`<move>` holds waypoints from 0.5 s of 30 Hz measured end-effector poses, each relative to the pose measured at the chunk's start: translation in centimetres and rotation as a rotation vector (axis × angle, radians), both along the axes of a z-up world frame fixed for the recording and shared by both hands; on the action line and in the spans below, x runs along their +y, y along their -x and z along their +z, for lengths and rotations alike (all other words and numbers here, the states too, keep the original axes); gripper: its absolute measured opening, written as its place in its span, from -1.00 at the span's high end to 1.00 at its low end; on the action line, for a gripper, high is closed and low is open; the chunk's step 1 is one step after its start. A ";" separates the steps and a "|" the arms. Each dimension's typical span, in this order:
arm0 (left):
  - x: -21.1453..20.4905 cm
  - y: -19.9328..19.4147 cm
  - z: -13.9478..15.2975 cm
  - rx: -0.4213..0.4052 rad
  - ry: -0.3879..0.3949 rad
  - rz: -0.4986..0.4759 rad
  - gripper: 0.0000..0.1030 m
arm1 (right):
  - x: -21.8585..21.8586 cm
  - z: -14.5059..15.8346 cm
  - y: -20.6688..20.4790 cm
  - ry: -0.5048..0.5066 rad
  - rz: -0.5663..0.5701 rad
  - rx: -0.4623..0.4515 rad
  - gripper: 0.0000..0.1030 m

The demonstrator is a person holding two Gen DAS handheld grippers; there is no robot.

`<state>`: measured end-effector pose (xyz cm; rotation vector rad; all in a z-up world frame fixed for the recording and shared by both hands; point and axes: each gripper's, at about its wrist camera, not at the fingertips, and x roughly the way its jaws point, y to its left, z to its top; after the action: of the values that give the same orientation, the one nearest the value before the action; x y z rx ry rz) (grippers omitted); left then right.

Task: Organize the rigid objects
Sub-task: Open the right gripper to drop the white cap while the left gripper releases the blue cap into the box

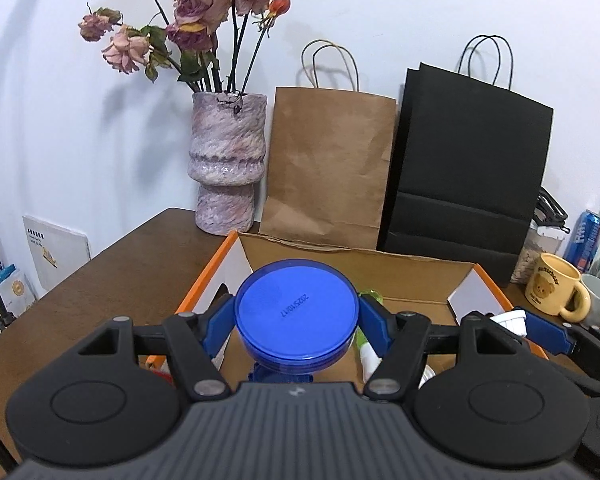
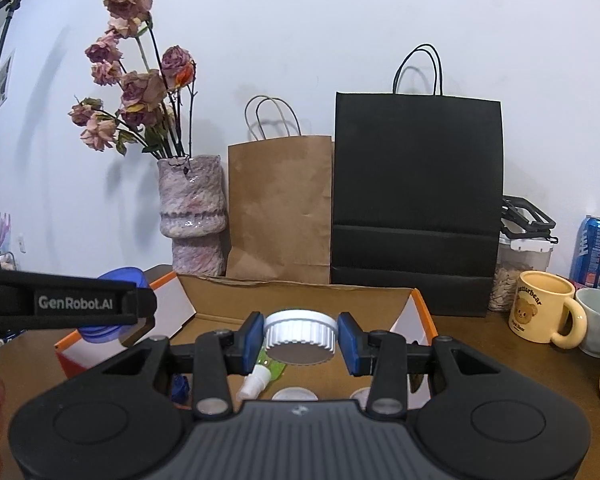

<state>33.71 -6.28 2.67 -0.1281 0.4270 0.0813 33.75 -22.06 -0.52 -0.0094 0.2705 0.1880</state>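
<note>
Your left tongs are clenched on a blue lid at the centre of the left wrist view, the blue pads pressing its rim on both sides. The lid's flat face, with a printed date code, is turned towards the camera, and it hangs above the open box with the orange edge. Below the lid, a small blue piece shows at the lower centre; you cannot tell what it is.

Your right tongs grip a white ribbed cap in the middle of the right wrist view. Its left side touches the left pad; at the right pad a sliver of gap may remain, so how firm the grip is you cannot tell. The cap also sits over the box, tilted so its grey inside faces the camera. Beneath it, on the box floor, lie a small white spray bottle with a green label and two pale round lids, just beside each other at the lower centre.

In the right wrist view, your left tongs enter from the left edge, the blue lid partly hidden behind them.

Behind the box, on the brown surface, stand a vase of dried roses, a brown bag and a black bag. A yellow mug sits at the right of the frame.
</note>
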 end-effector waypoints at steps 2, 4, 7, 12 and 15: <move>0.2 -0.7 -0.1 0.003 0.000 0.001 -0.32 | 0.1 -0.1 -0.7 -0.004 -0.002 0.002 0.24; 0.4 -1.4 -0.2 0.007 -0.002 0.000 -0.32 | 0.2 -0.2 -1.4 -0.008 -0.006 0.006 0.24; 0.4 -2.3 -0.3 0.010 -0.011 -0.001 -0.32 | 0.2 -0.4 -2.4 -0.014 -0.006 0.018 0.24; 0.4 -3.8 -0.7 0.019 -0.029 -0.006 -0.32 | 0.2 -0.9 -3.8 -0.011 -0.005 0.039 0.24; 0.5 -4.5 -0.8 0.024 -0.041 -0.009 -0.32 | 0.3 -1.1 -4.3 -0.003 -0.004 0.046 0.24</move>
<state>38.21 -5.81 1.83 -0.0849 0.4496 0.0824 38.07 -21.77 -1.66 -0.0019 0.3159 0.1850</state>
